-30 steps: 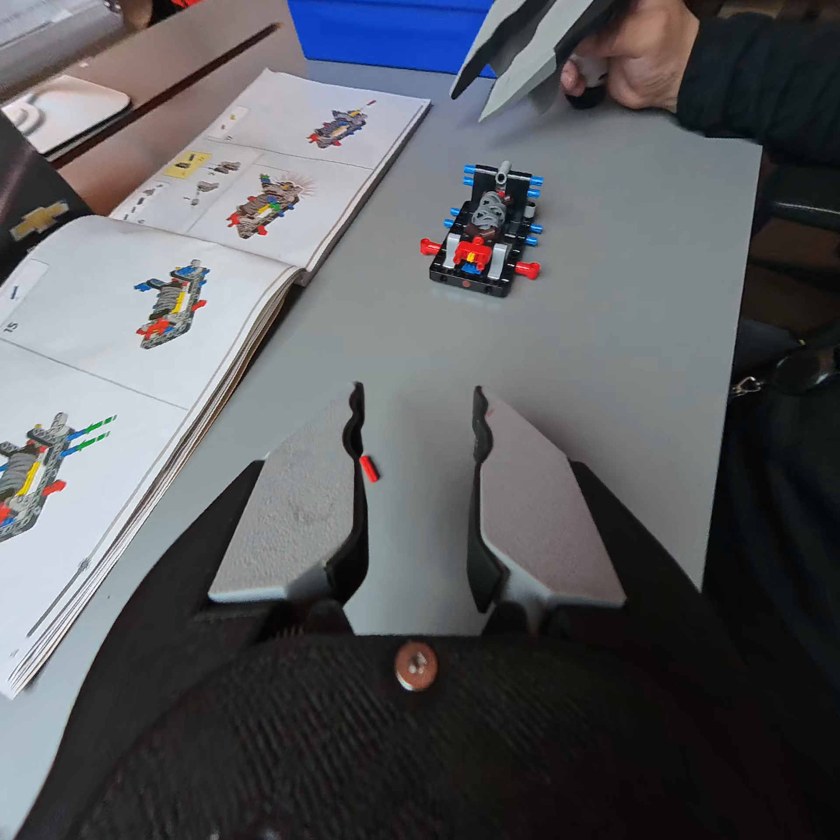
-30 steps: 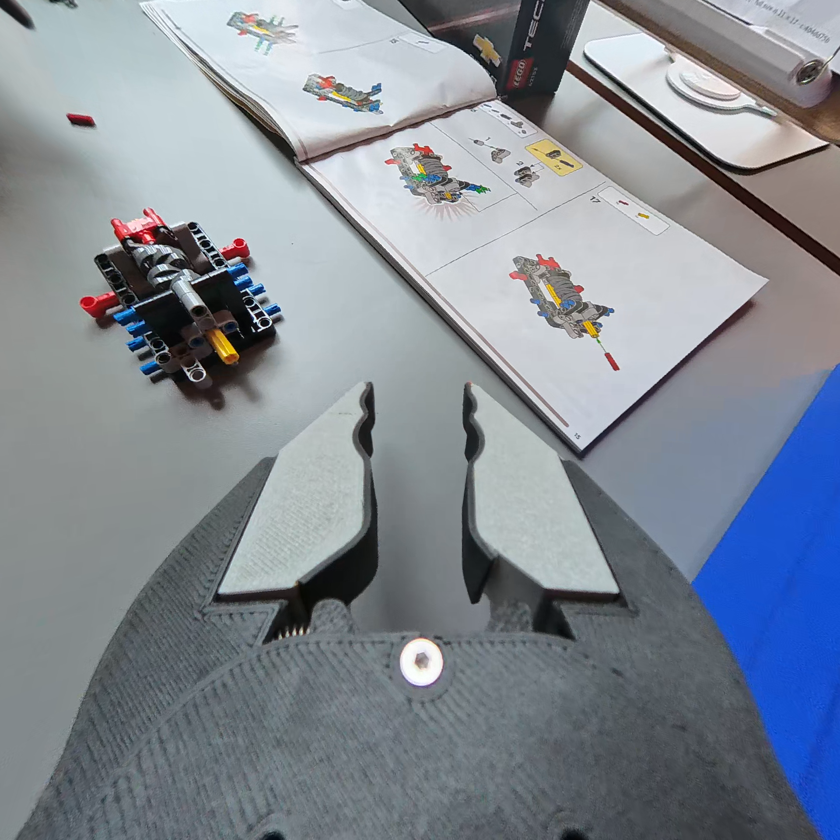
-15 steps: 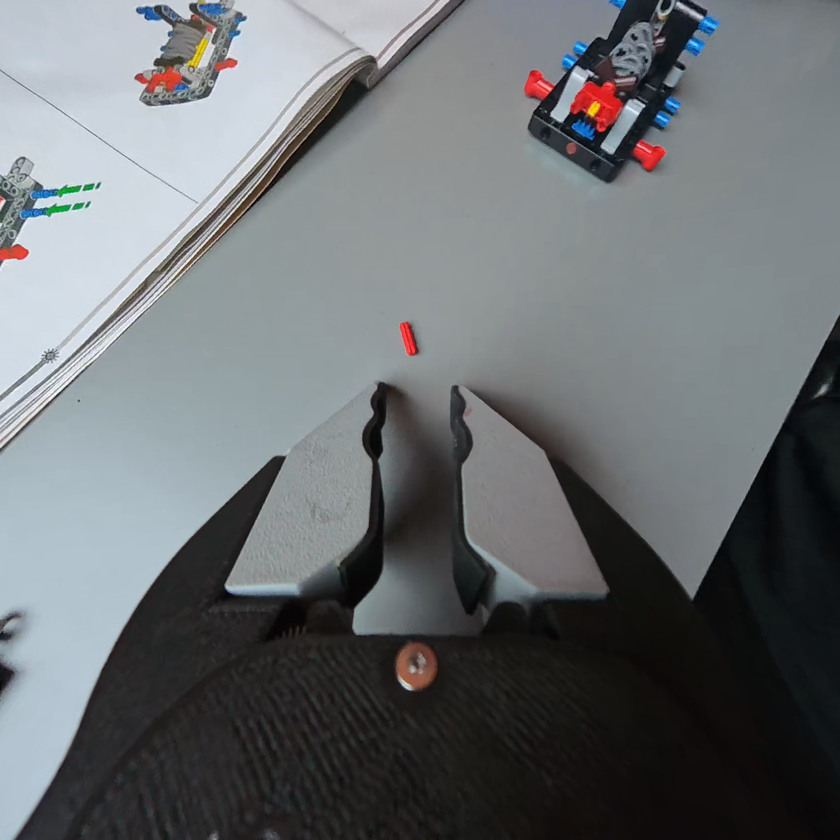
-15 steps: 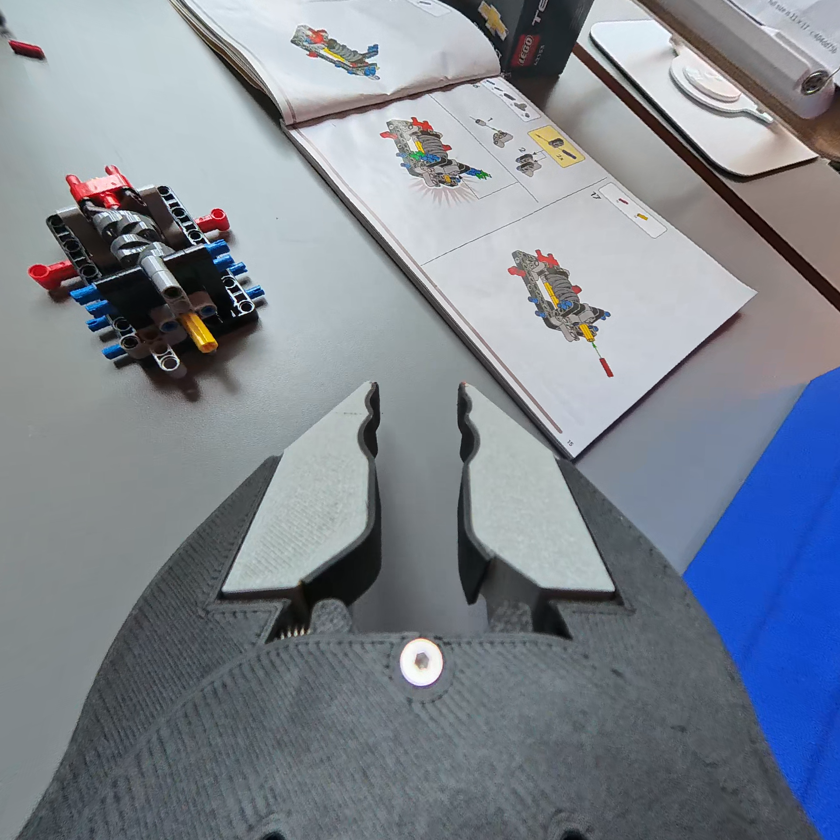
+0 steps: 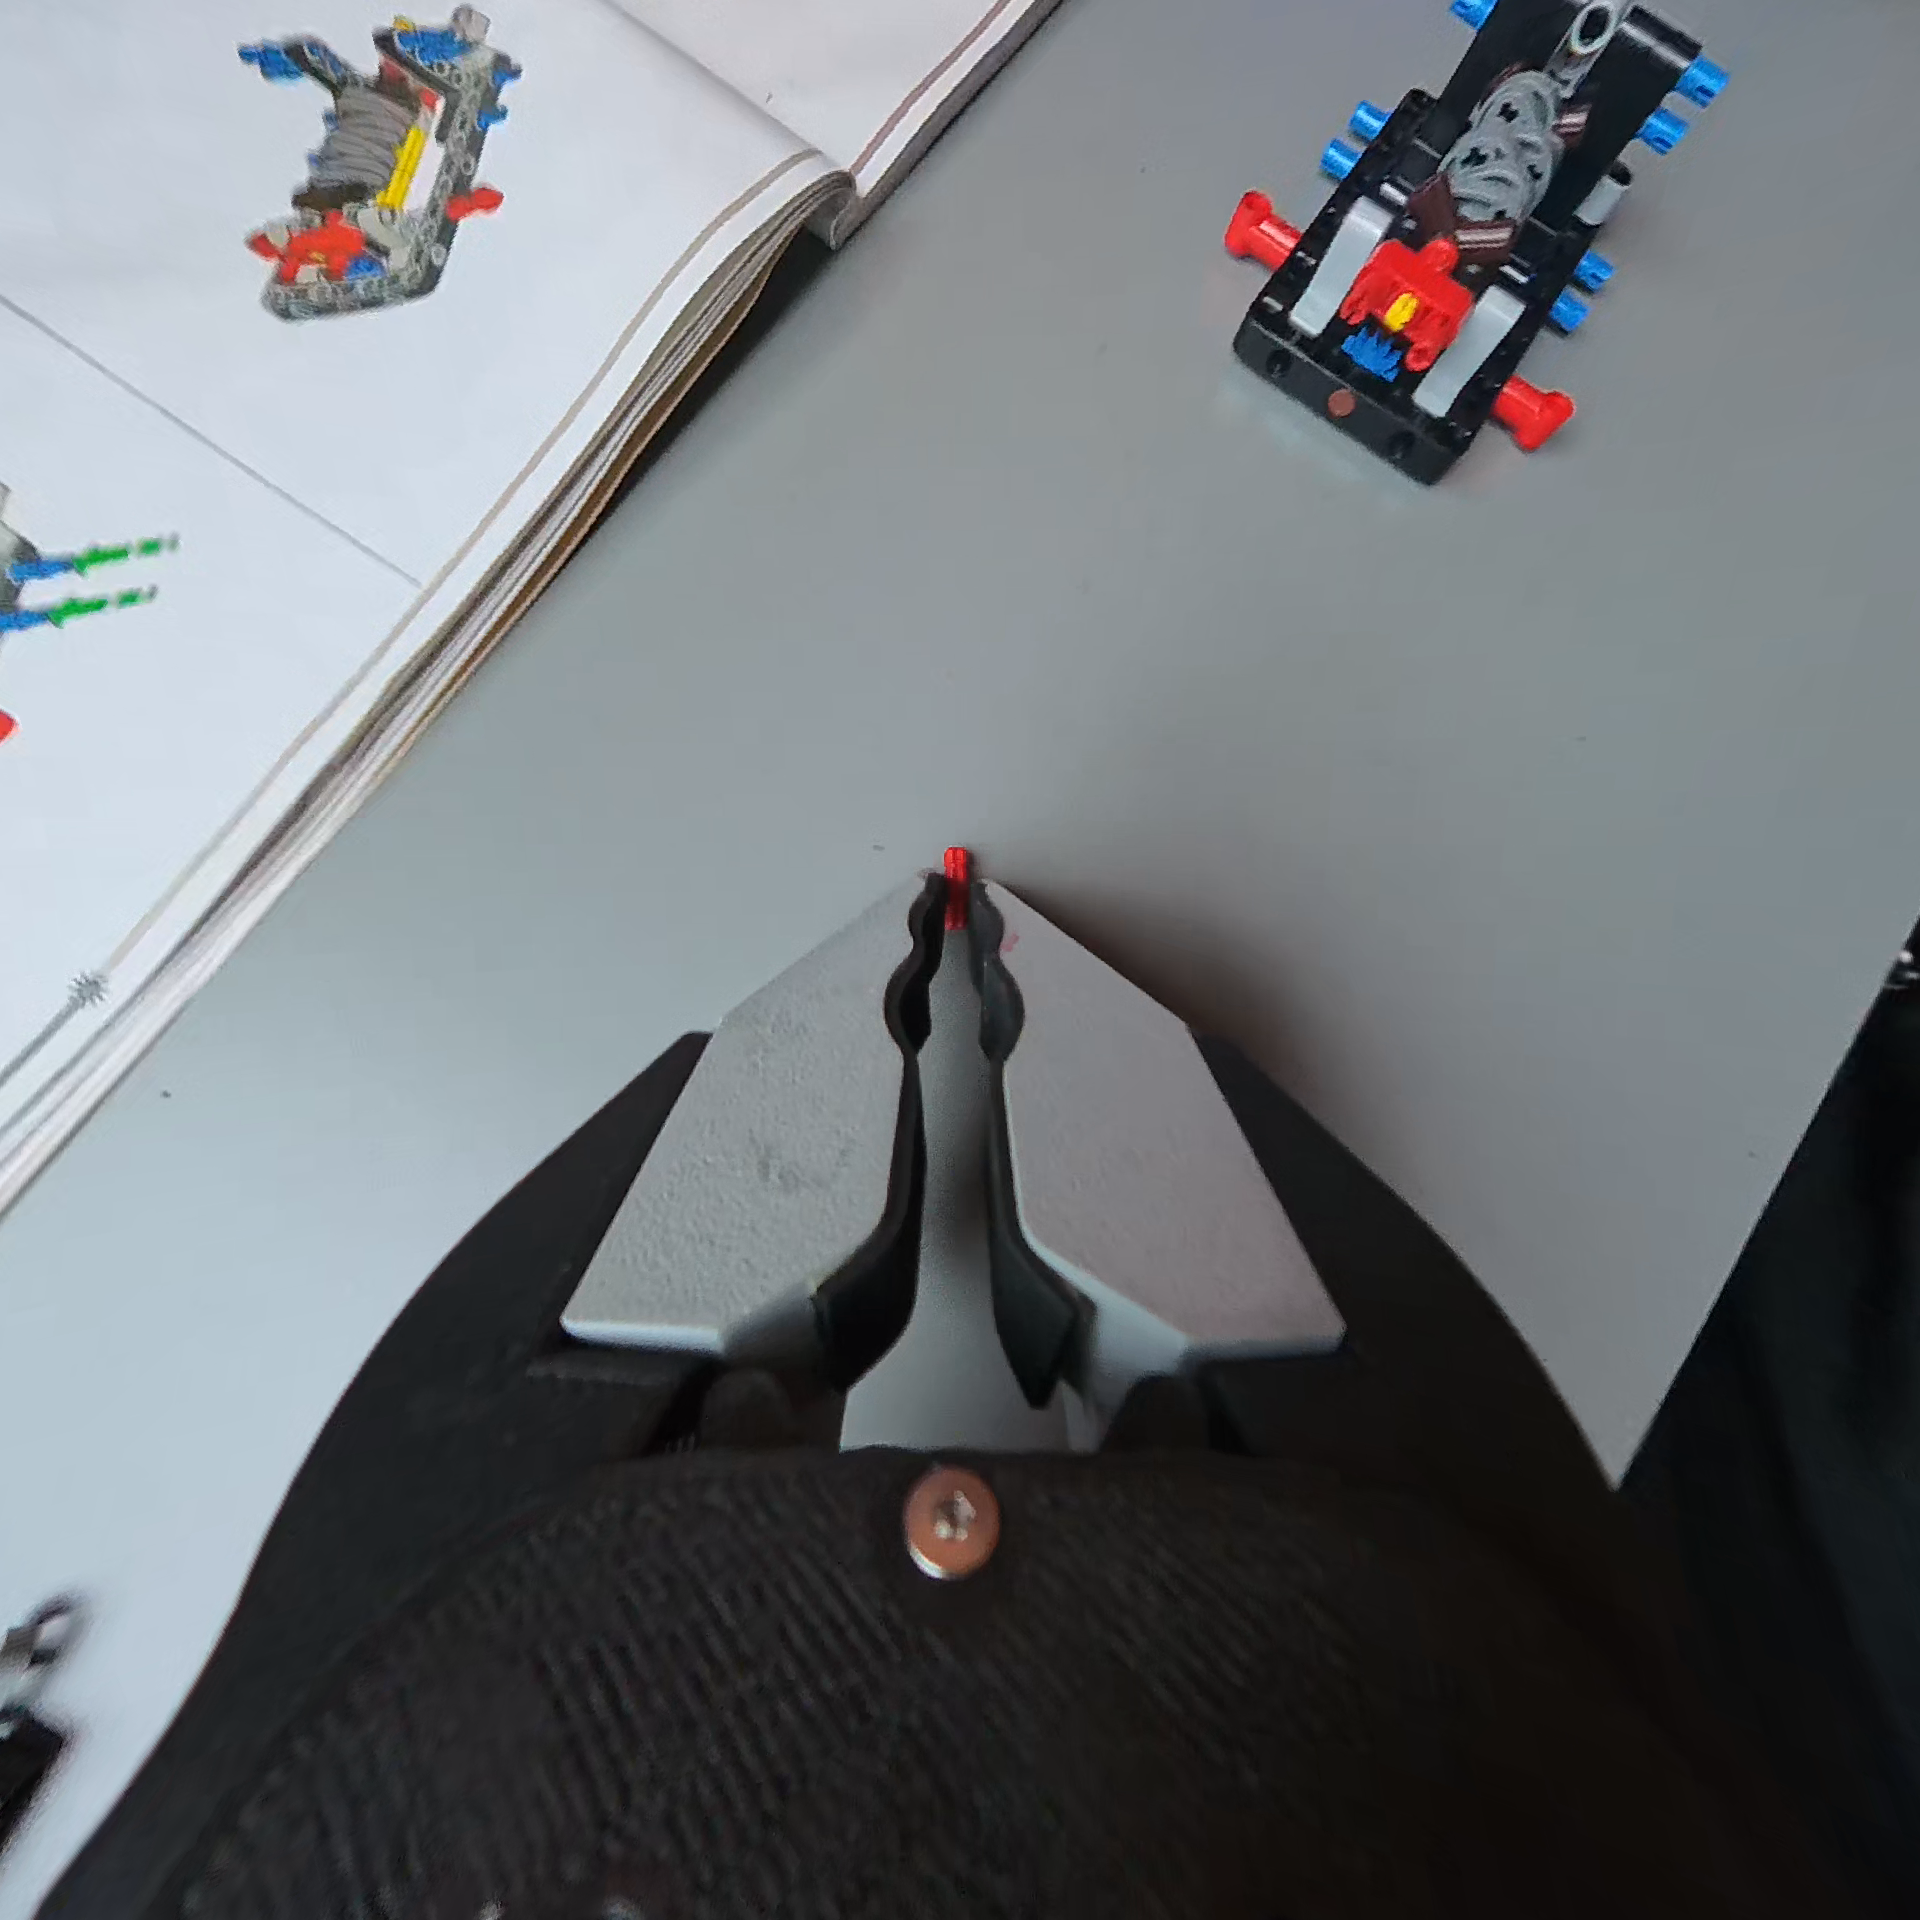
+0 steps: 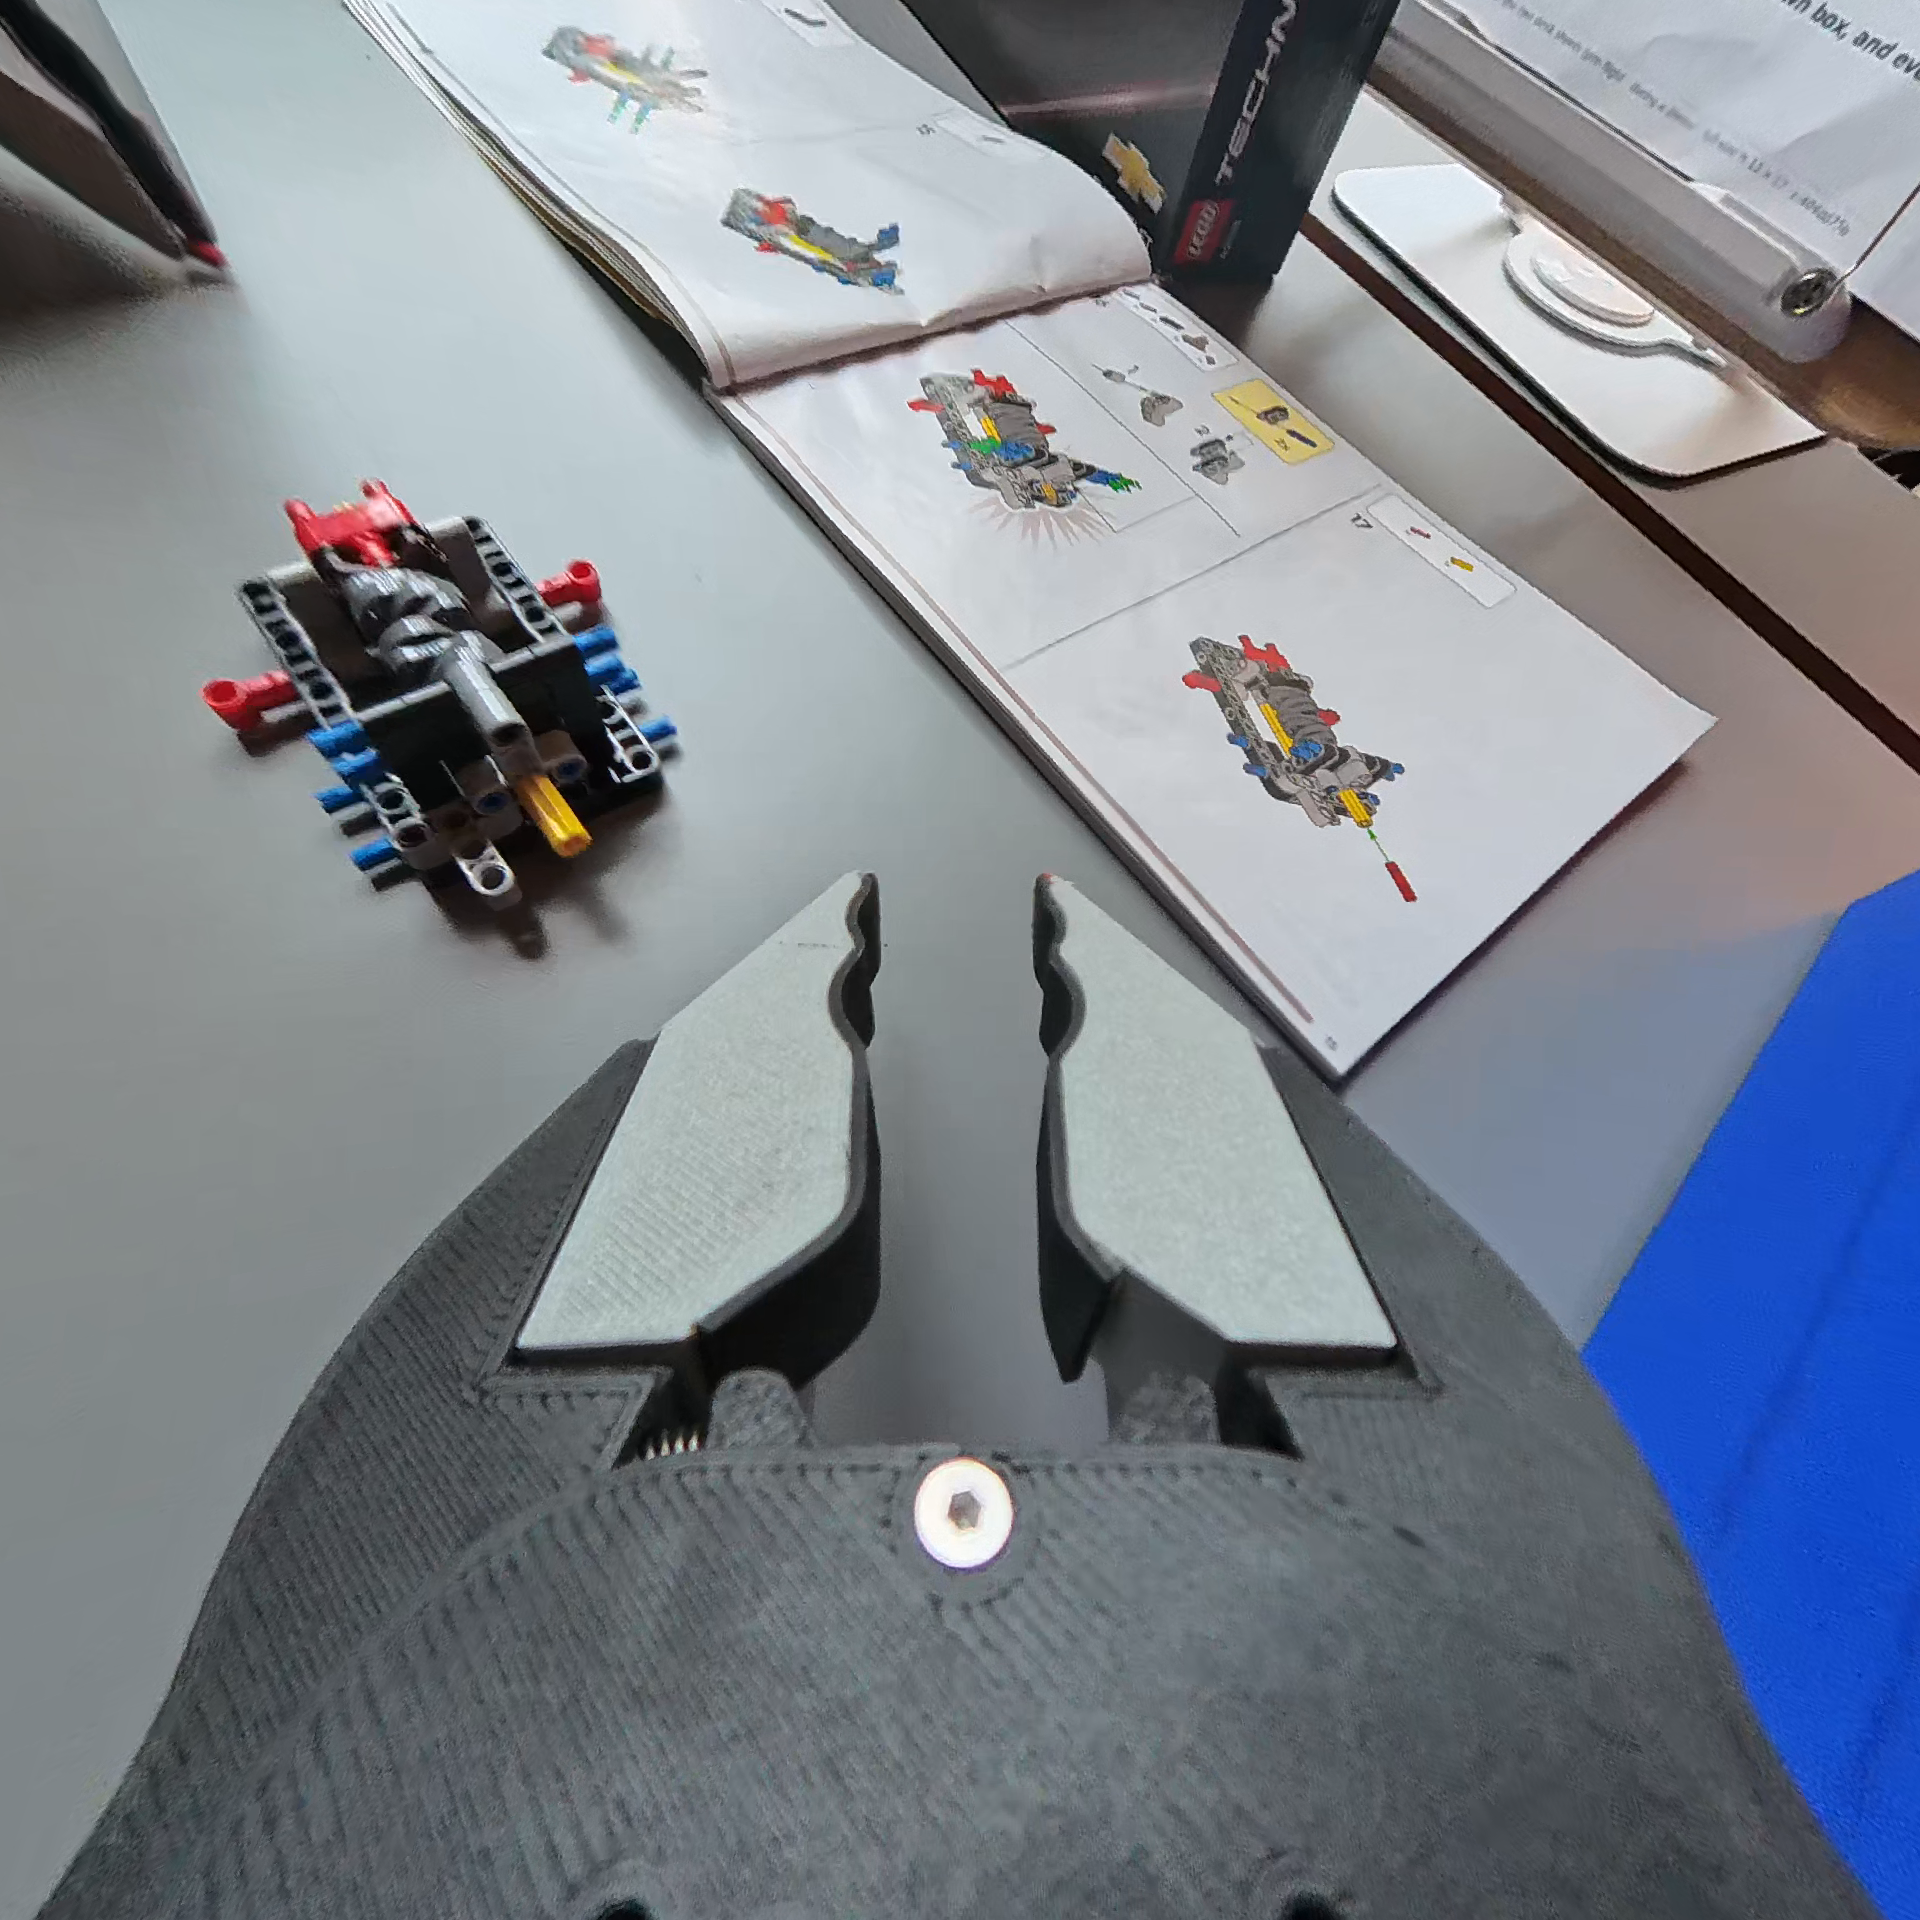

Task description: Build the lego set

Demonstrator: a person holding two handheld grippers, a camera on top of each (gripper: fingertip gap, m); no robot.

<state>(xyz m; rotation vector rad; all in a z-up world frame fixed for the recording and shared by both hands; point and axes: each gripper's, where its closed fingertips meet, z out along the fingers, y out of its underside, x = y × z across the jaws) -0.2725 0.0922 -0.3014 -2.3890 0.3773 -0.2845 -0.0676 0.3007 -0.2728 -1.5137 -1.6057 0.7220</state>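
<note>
Left wrist view is showing the left gripper (image 5: pixel 956 902) pinching a small red pin (image 5: pixel 955 891) right at its fingertips, low over the grey table (image 5: pixel 1143 665). The pin's long axis is running straight along the fingers, pointing away from the camera, with its far end sticking out just past the tips; whether it is touching the table cannot be told. Up and to the right, well apart from the pin, the partly built lego model (image 5: pixel 1455 239) is sitting flat on the table, its long axis running away from the camera and leaning slightly right, its red block facing this view. Its far end is being cut off by the top edge. To the left the open instruction booklet (image 5: pixel 312 436) is lying with its lower pages running out of the picture.

In the right wrist view, the right gripper (image 6: pixel 956 914) is hovering with its fingers parted and nothing between them. Here the model (image 6: pixel 447 696) is lying left of the fingers, its yellow axle end pointing toward the camera and its red end away. It is showing a black frame, a dark grey shaft down the middle, blue pins along both sides and red pins sticking out sideways. The booklet (image 6: pixel 1299 644) is lying to the right, a dark box (image 6: pixel 1226 135) standing behind it, and a blue surface (image 6: pixel 1787 1299) is filling the right edge. At the top left the left gripper (image 6: pixel 114 145) is only partly showing, with a speck of red at its tip.
</note>
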